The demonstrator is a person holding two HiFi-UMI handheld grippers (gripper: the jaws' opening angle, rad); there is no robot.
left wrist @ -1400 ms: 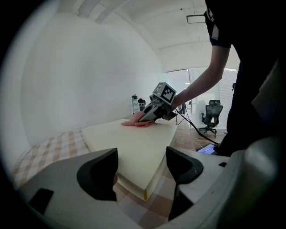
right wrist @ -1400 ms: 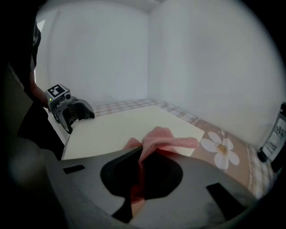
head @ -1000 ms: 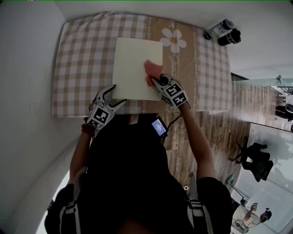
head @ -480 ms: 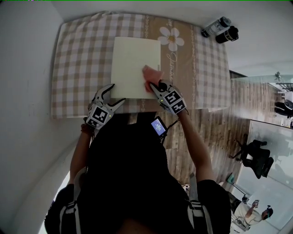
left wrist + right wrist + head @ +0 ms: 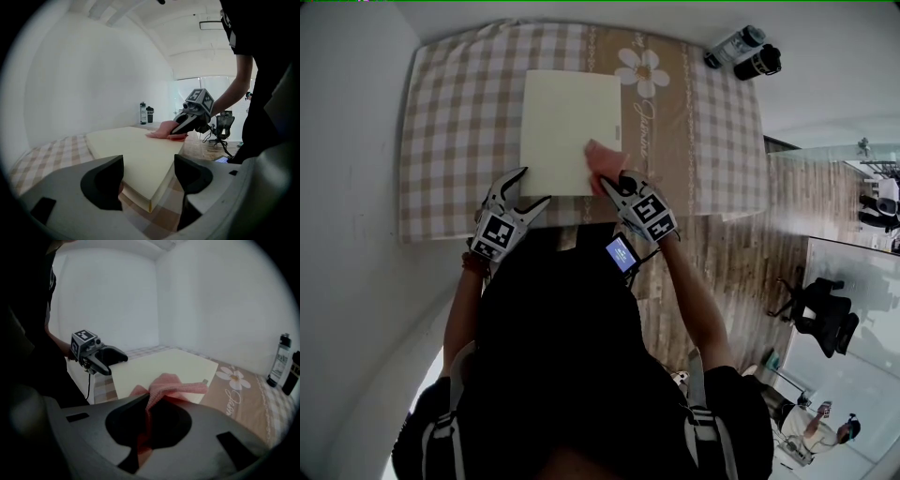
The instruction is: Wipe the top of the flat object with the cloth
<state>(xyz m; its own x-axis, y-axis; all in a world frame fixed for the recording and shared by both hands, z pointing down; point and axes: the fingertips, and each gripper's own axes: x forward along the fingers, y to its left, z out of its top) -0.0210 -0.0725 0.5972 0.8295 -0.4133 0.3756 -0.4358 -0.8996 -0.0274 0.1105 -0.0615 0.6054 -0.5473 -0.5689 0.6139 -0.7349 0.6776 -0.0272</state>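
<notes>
Two grippers are working at the near edge of the board [image 5: 562, 122], a thick, matte, cream rectangular slab lying flat on a checked tablecloth [image 5: 459, 112]. The right gripper [image 5: 614, 185] is clamping a crumpled pink cloth [image 5: 602, 159] of woven texture, which is resting on the board's top at its near right corner. The left gripper [image 5: 534, 186] is hovering just off the near left corner, jaws spread and empty. Beyond the board's far right corner, well apart, two cylindrical bottles [image 5: 734, 45] are lying.

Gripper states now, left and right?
Left gripper: open, empty, at the near corner of the board.
Right gripper: shut on the pink cloth, which rests on the board.
</notes>
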